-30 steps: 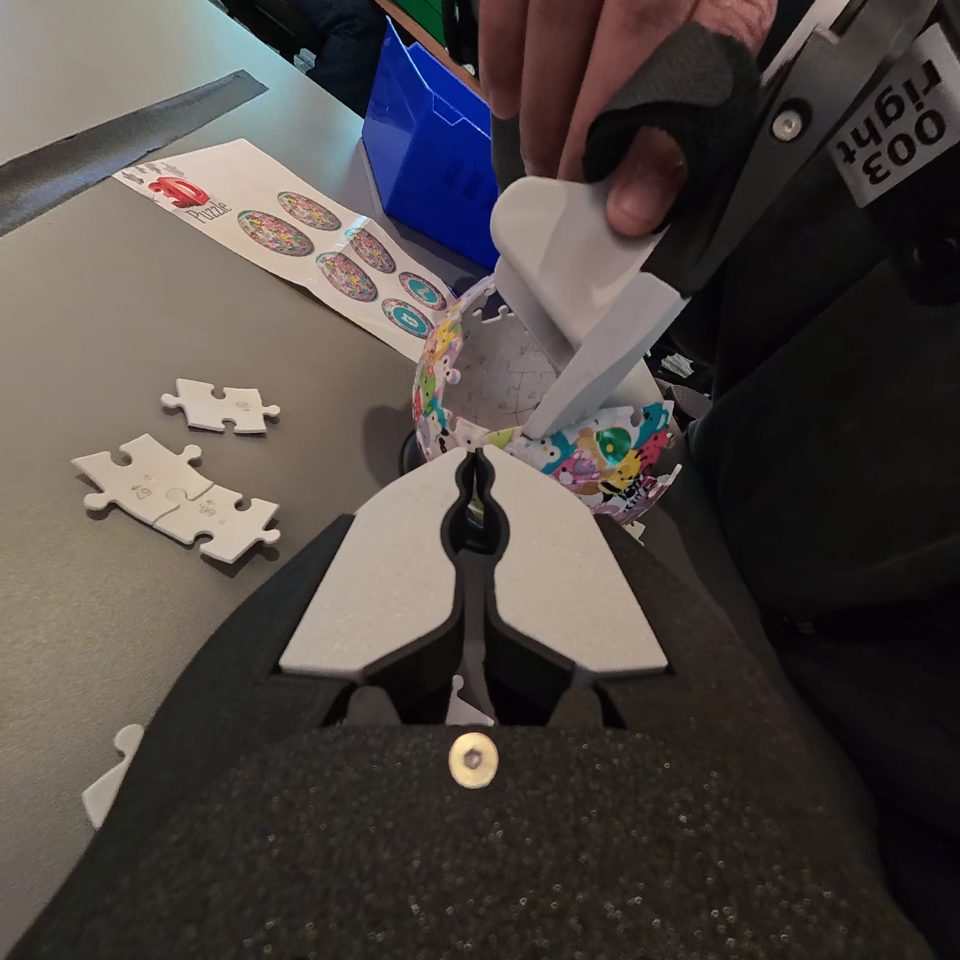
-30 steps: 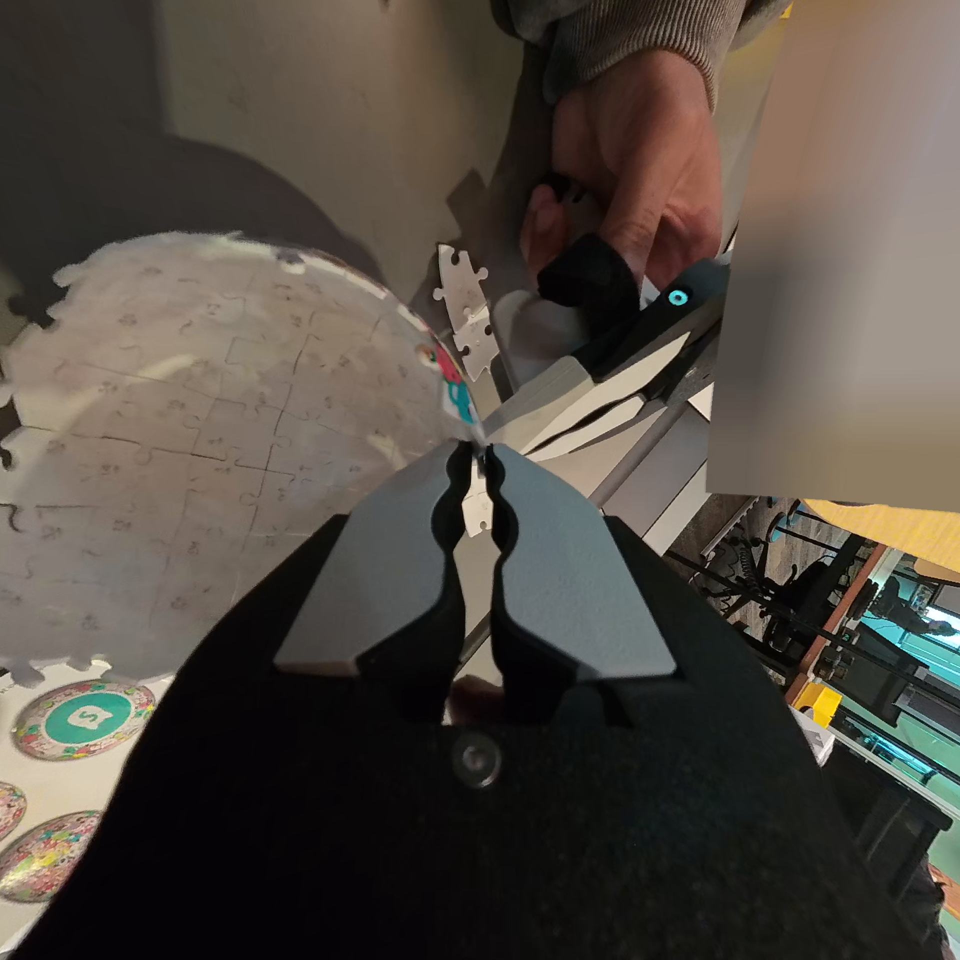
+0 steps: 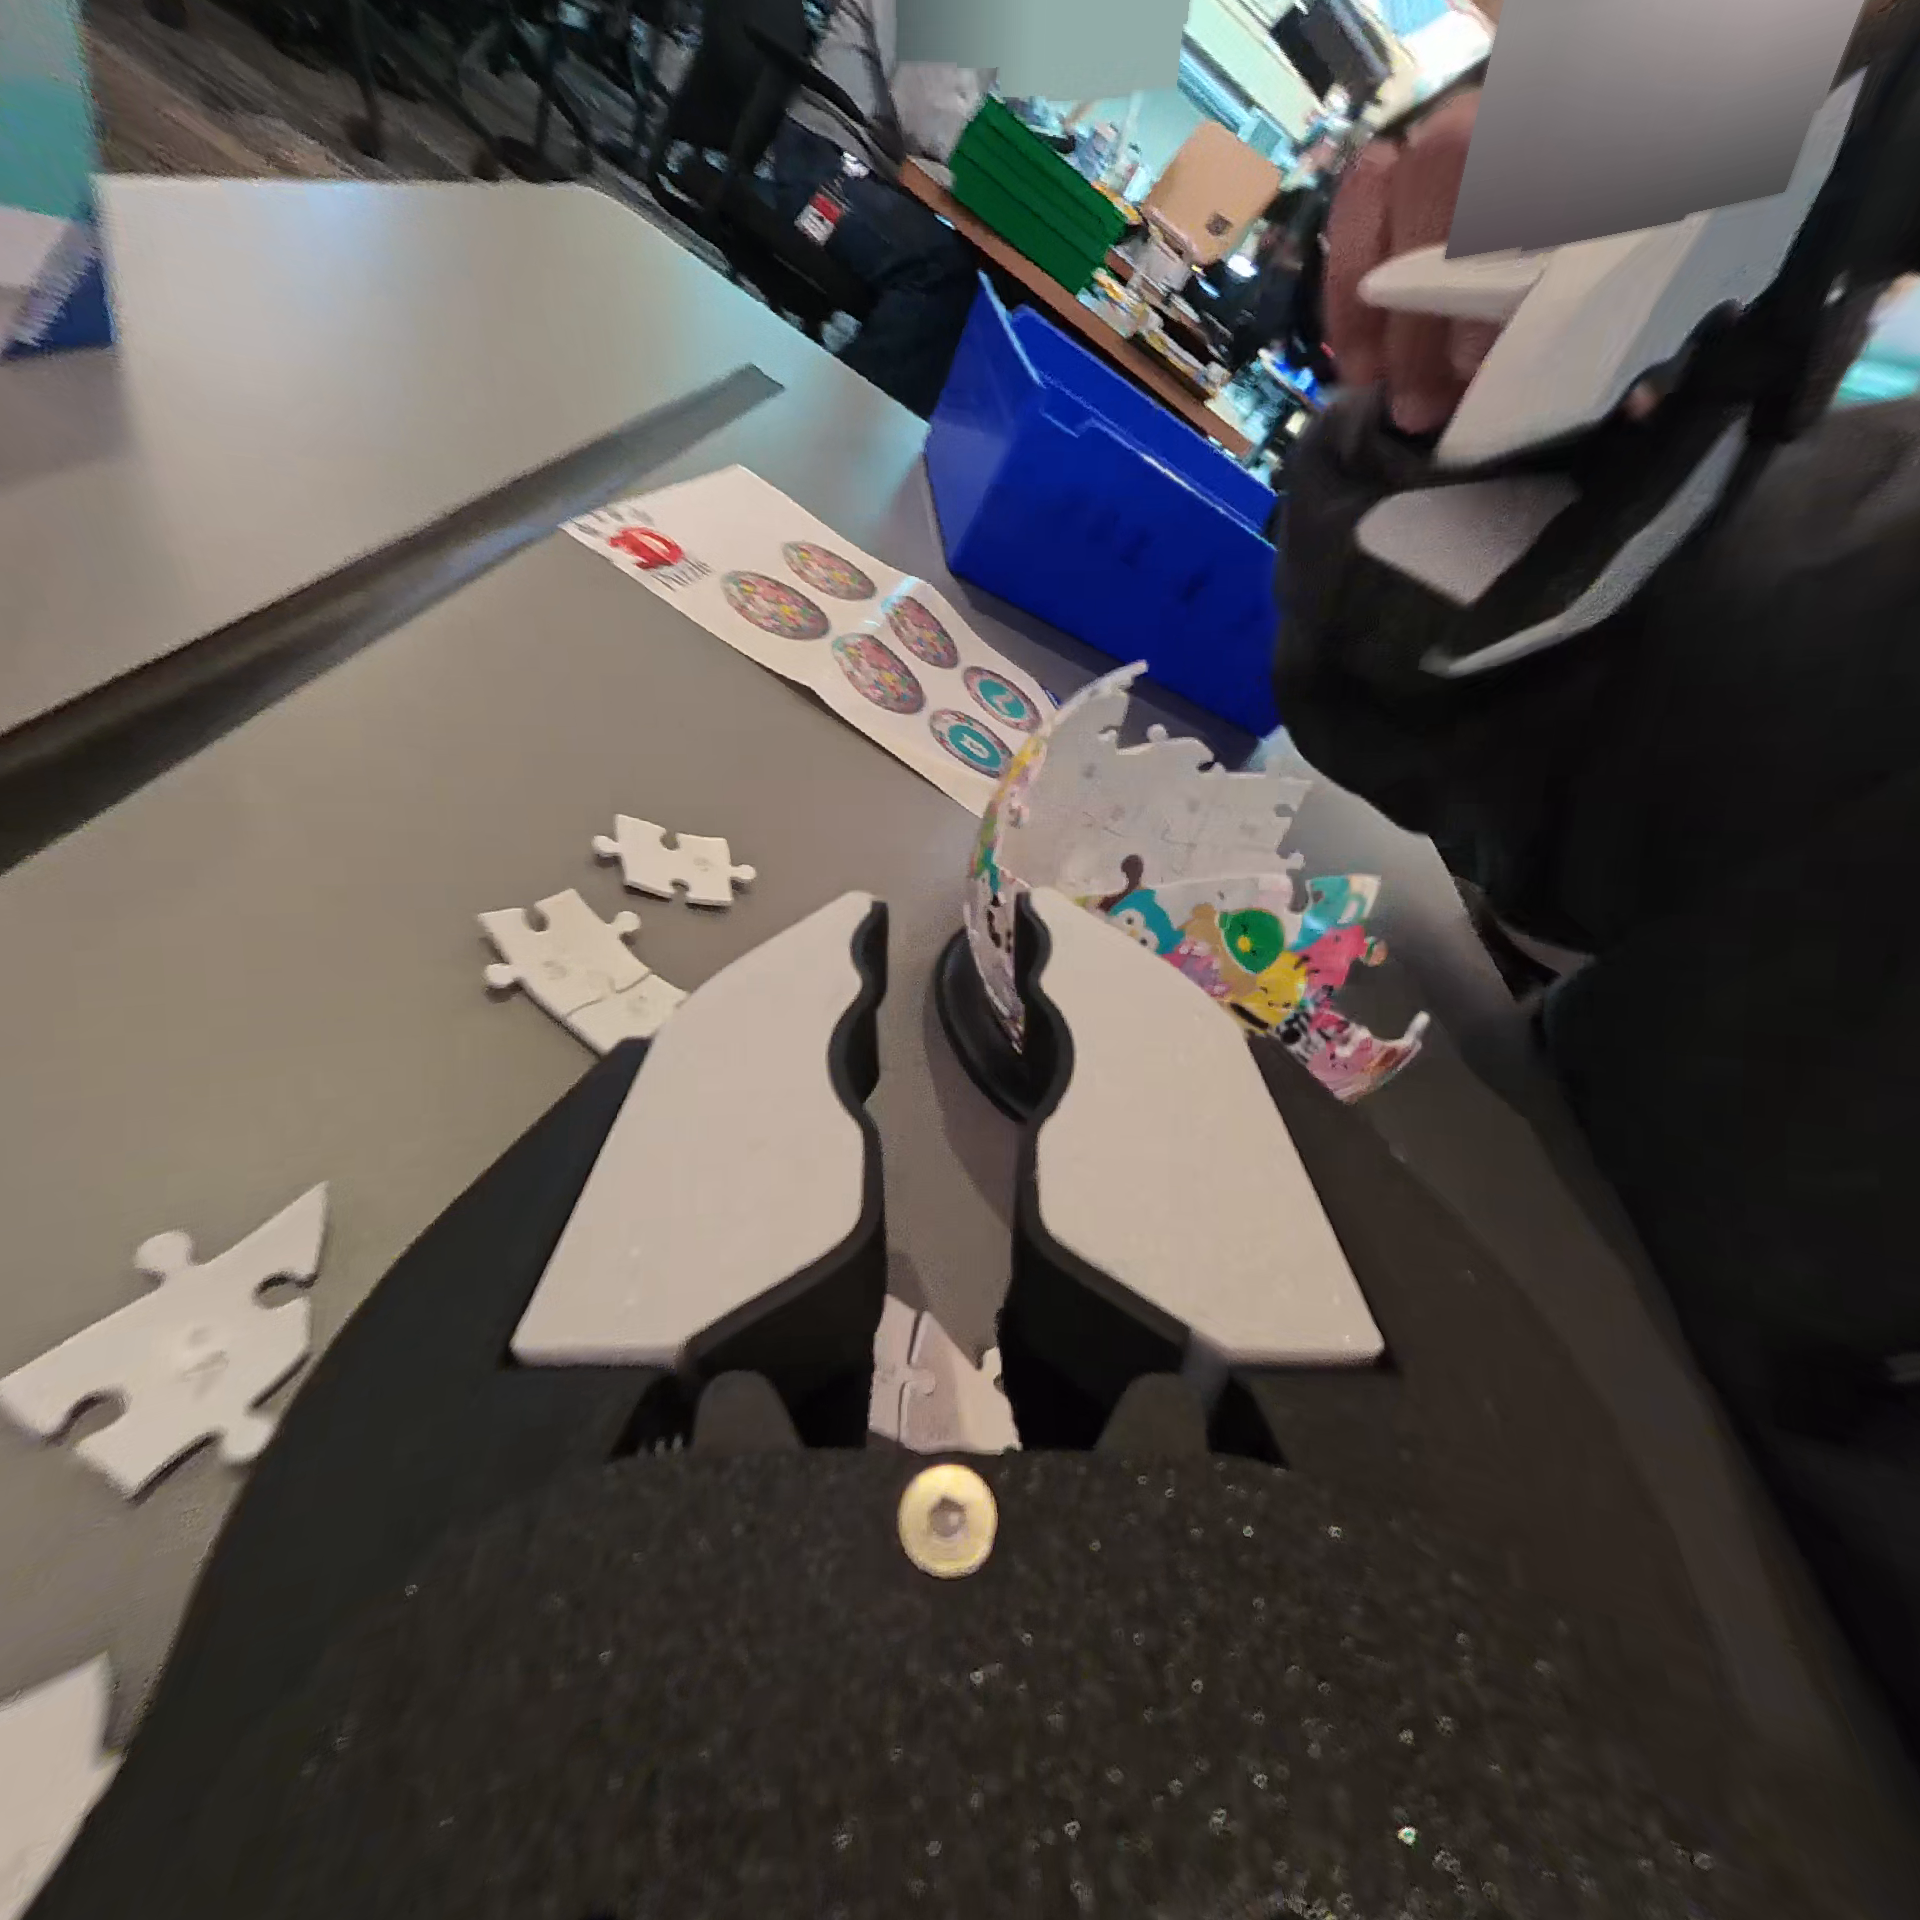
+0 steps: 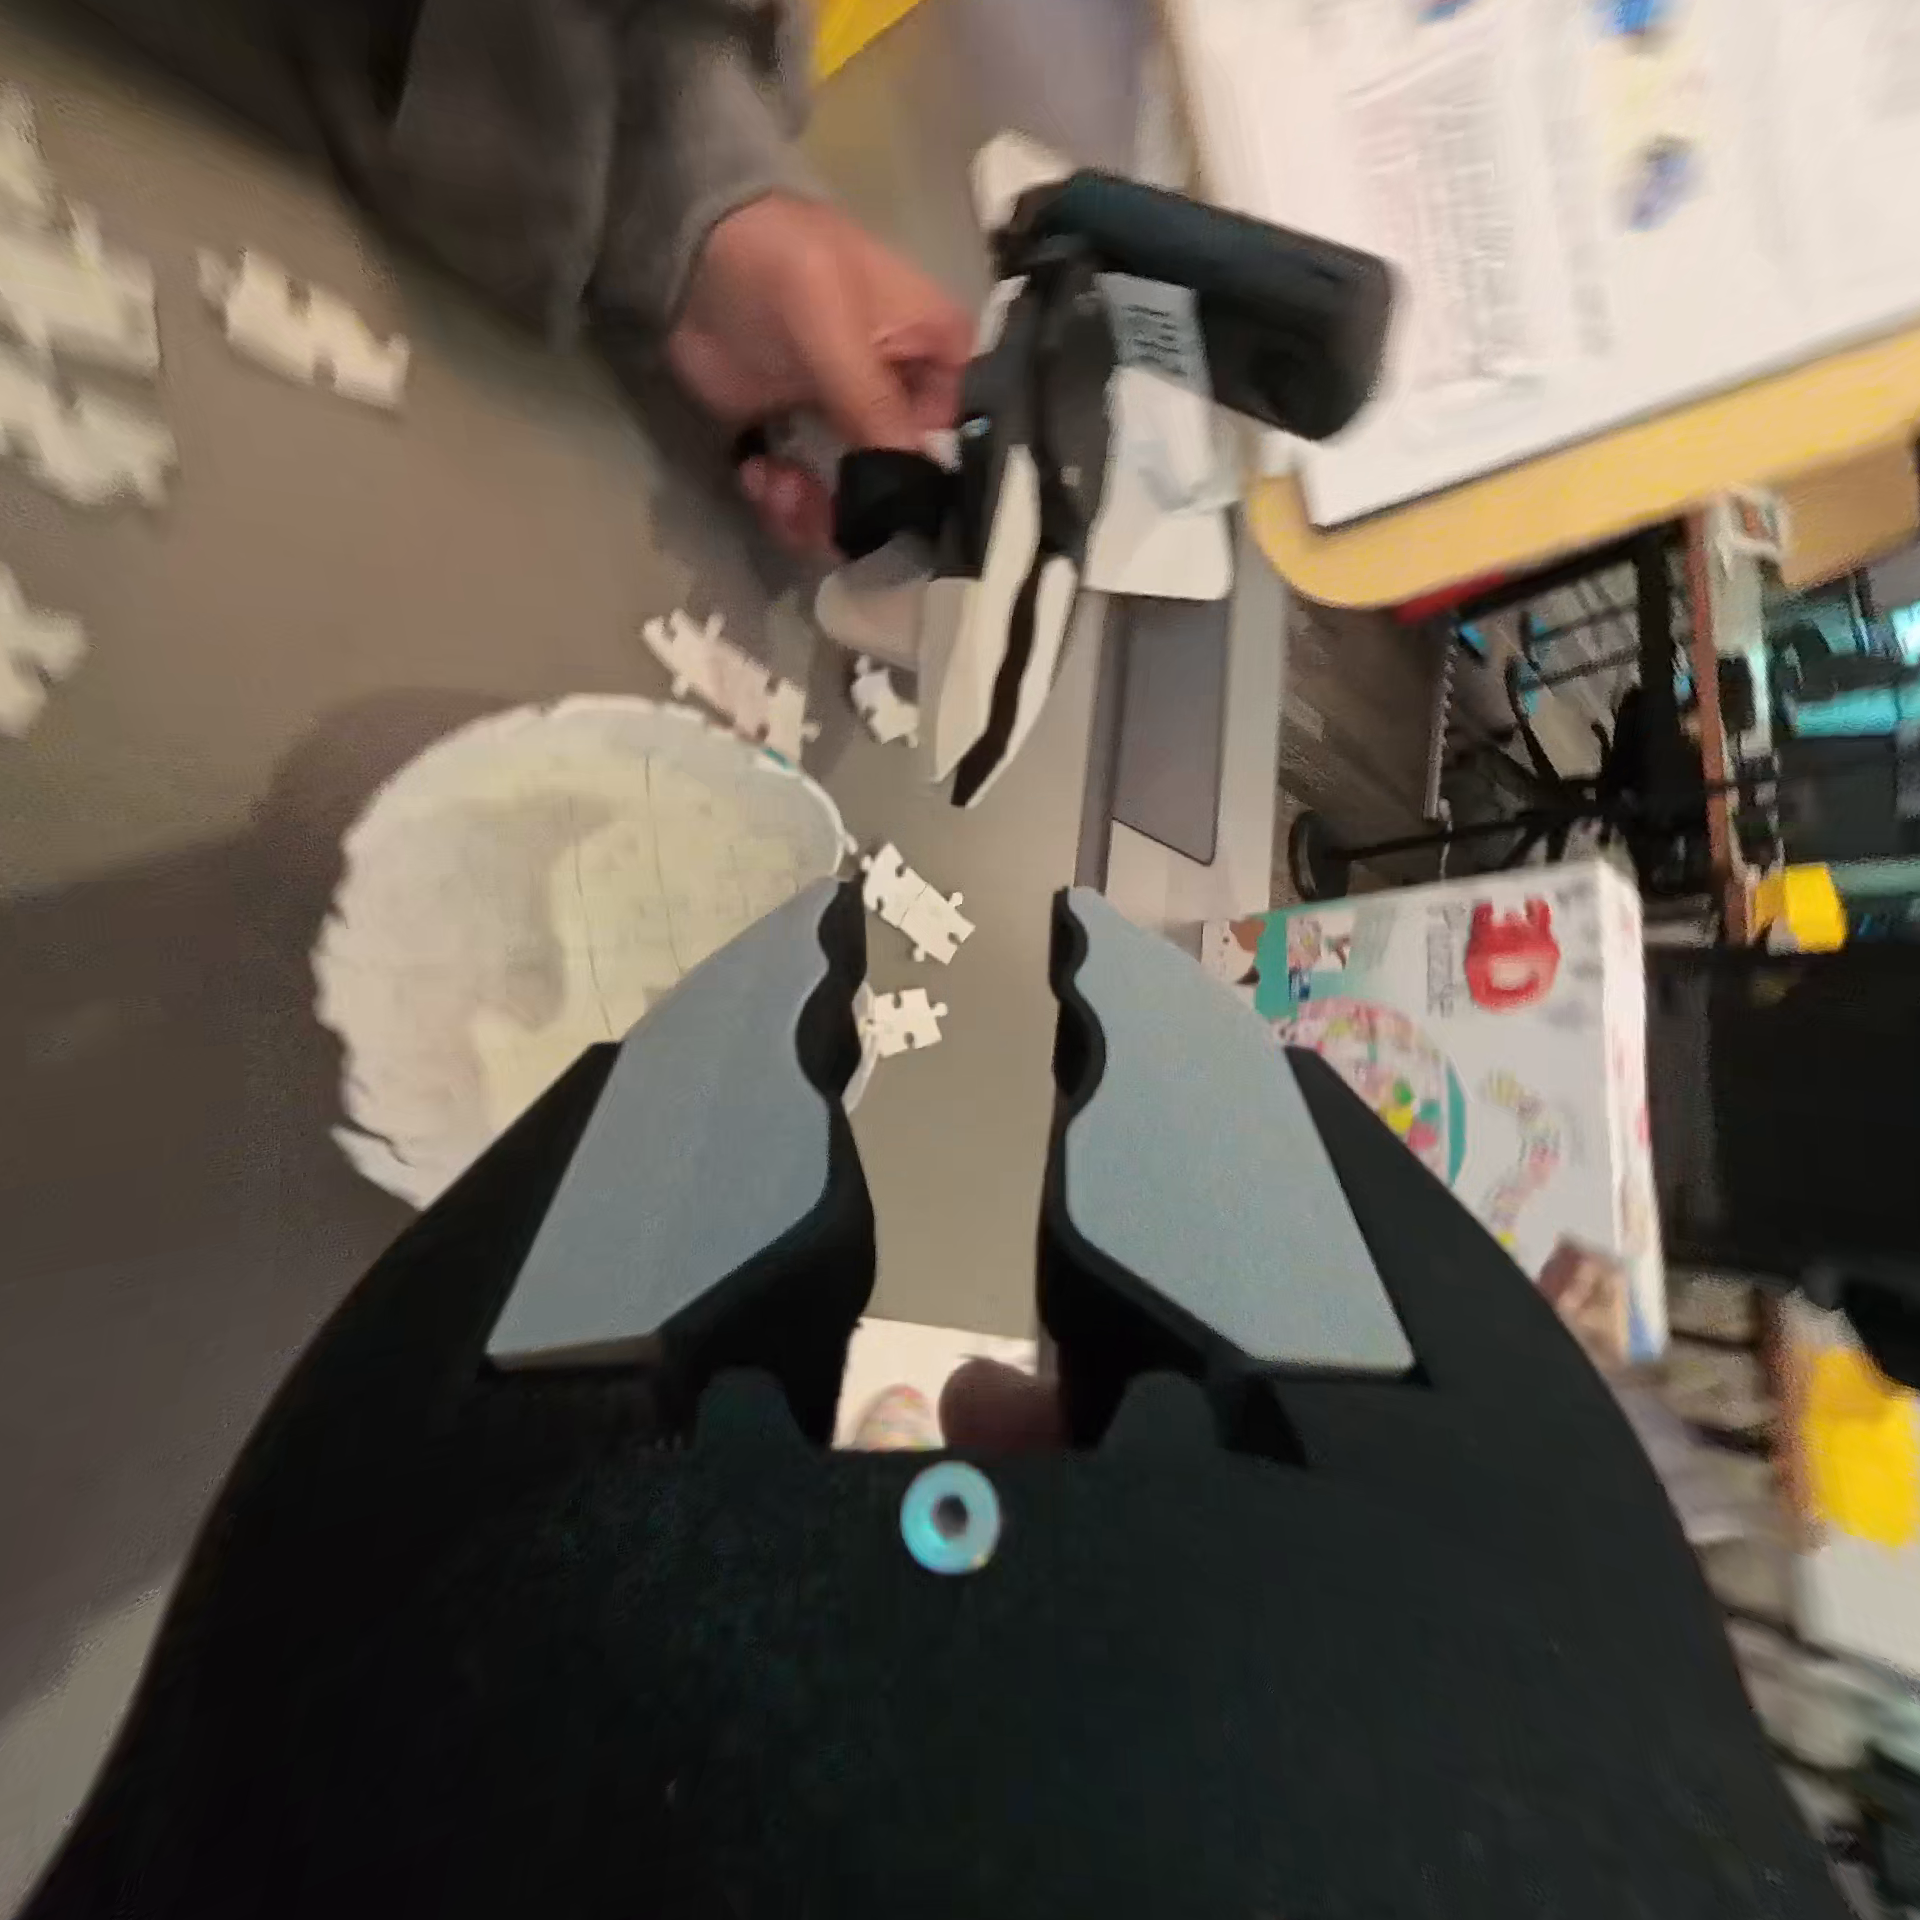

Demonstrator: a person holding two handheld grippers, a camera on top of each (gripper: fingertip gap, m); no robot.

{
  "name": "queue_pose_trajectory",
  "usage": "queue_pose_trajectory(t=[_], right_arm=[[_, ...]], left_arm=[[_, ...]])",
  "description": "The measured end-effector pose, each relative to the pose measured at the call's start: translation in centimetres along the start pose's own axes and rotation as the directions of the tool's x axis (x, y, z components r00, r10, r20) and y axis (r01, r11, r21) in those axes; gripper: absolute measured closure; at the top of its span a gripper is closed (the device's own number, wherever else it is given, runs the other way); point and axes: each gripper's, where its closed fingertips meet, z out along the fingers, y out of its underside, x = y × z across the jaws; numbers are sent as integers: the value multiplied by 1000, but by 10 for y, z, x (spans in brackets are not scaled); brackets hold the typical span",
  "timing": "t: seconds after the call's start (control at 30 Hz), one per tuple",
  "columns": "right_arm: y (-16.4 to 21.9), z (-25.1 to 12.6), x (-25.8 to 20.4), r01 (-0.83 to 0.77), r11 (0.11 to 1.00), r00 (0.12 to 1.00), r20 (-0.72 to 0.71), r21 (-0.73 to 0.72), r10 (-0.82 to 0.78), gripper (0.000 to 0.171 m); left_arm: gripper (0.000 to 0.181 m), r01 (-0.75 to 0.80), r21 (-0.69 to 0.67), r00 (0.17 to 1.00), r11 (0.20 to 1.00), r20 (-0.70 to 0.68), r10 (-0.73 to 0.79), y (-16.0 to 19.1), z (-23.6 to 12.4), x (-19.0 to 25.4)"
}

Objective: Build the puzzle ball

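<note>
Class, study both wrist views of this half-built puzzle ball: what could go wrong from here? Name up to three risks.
1. The puzzle ball shell sits open on a small black stand, jagged rim unsupported; a knock from the left tongs, which are close to it, might tip or split it.
2. Loose white pieces lie beside the shell under the open right tongs and could be swept aside.
3. Both views are blurred, so aim may be poor.

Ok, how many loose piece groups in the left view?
5 groups: two left of the puzzle ball, one nearer left, one bottom-left corner, one beneath the tongs; others may be hidden.
</note>
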Motion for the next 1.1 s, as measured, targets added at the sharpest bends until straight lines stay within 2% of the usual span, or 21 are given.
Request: queue_pose_trajectory(t=[0.07,0.13,0.17,0.27,0.3,0.37,0.47,0.53,0.63,0.73,0.87,1.1], right_arm=[[7,-25,9,-232,969,968,-81,83,239,136],[26,-39,0,-453,882,881,-84,133,465,124],[37,-44,-9,-532,834,832,-89,147,547,126],[60,-46,-39,-636,748,751,-72,191,657,124],[63,-44,-46,-664,715,724,-47,219,688,123],[65,-38,-57,-728,632,660,22,267,751,117],[69,-25,-65,-753,580,623,52,311,780,115],[69,-17,-71,-755,575,619,54,314,783,110],[68,-9,-80,-767,571,610,54,294,791,110],[63,-8,-87,-760,581,616,38,291,786,116],[59,-10,-94,-761,584,613,21,282,790,113],[48,-23,-109,-815,507,545,76,282,835,111]], left_arm=[[158,8,33,998,999,67,-10,-10,-10,2],[156,26,65,994,998,104,-33,-21,-19,13],[156,43,72,989,996,138,-53,-25,-22,18],[151,97,13,973,995,209,-97,-16,-18,44],[151,114,-30,959,993,265,-102,-7,-13,49],[151,115,-87,952,990,294,-85,5,0,72],[152,91,-117,911,989,411,-35,9,16,89],[152,90,-175,845,980,534,17,14,18,81],[154,81,-225,780,971,621,79,16,21,71],[155,106,-254,747,961,658,92,20,19,63],[157,136,-266,749,954,658,77,23,20,58],[158,140,-308,766,941,636,94,27,25,45]])
